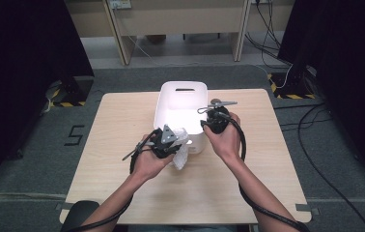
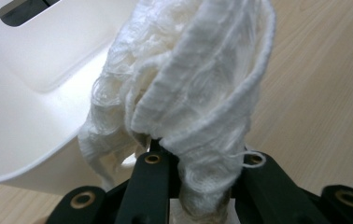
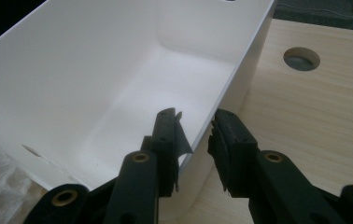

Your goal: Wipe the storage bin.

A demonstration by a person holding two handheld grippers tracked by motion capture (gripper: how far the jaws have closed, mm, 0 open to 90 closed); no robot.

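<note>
White cloth (image 2: 188, 93) is pinched in your left gripper (image 1: 167, 141) — jaws clamped on the bunched fabric, which hangs off the table (image 1: 122, 121), just beside the near end of the bin (image 1: 180, 92). Your right gripper (image 3: 195, 135) straddles the bin's right wall — one jaw inside, one outside. Whether the pads actually press on the wall, you can't tell from these views. Both hands sit close together at the bin's near end.
</note>
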